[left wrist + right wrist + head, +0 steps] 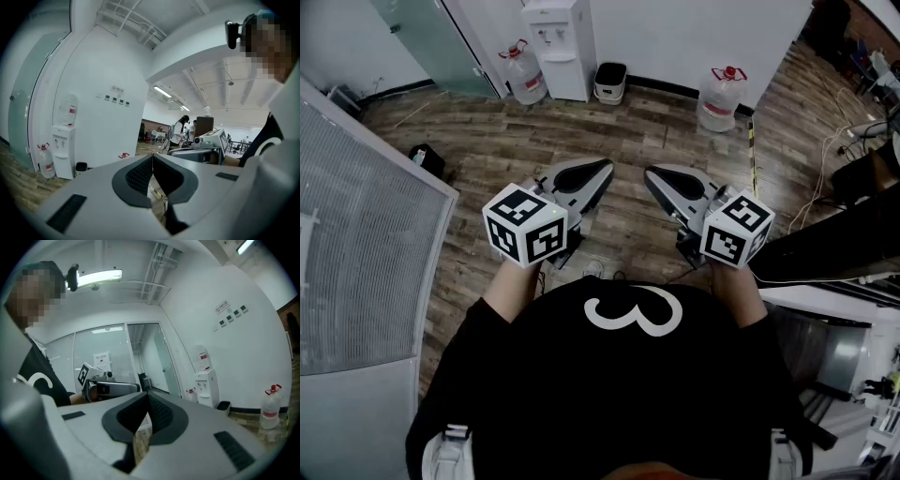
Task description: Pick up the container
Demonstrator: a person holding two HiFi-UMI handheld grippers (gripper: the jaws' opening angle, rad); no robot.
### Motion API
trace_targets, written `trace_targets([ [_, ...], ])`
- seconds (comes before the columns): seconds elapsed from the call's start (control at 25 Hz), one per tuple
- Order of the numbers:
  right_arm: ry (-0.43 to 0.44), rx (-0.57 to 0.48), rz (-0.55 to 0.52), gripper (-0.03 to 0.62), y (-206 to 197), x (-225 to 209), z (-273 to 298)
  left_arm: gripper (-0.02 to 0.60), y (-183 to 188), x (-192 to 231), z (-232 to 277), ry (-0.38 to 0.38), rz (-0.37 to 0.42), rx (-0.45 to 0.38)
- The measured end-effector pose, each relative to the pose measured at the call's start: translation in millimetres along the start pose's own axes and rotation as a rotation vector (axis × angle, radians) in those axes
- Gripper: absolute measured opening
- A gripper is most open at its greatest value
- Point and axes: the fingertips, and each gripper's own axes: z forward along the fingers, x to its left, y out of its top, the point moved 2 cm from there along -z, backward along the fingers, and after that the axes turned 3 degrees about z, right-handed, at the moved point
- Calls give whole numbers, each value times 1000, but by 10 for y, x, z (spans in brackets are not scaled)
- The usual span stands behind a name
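Wood-plank floor (487, 281) lies beneath the person, whose black shirt (628, 375) fills the near foreground of the head view. Both grippers are held out in front at waist height, side by side and well clear of the floor. The left gripper (606, 168) has its jaws pressed together with nothing between them, as confirmed in its own view (152, 157). The right gripper (651, 174) is likewise closed on nothing (148, 395). A frosted glass partition (366, 234) stands to the left, with a small black box (427, 159) on the floor beyond it. Against the far wall stand a white water dispenser (560, 47), a small bin (610, 82) beside it, and two large water bottles (525, 73) (719, 98). Which item is the container cannot be determined; neither gripper touches any of them.
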Motion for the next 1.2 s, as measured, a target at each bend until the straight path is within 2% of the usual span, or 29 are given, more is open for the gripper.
trace_targets([
  [0.36,-1,4,15,26,3,-152,81,17,-25,120,111,0,-2,16],
  [0.68,-35,12,60,26,-80,-529,343,17,-151,538,366,-20,-49,34],
  [0.92,-58,31,74,28,-96,-996,726,17,-245,1075,679,-43,-83,58],
  [1.2,-84,62,135,28,-92,-1808,1438,17,-286,2051,1189,-54,-149,108],
])
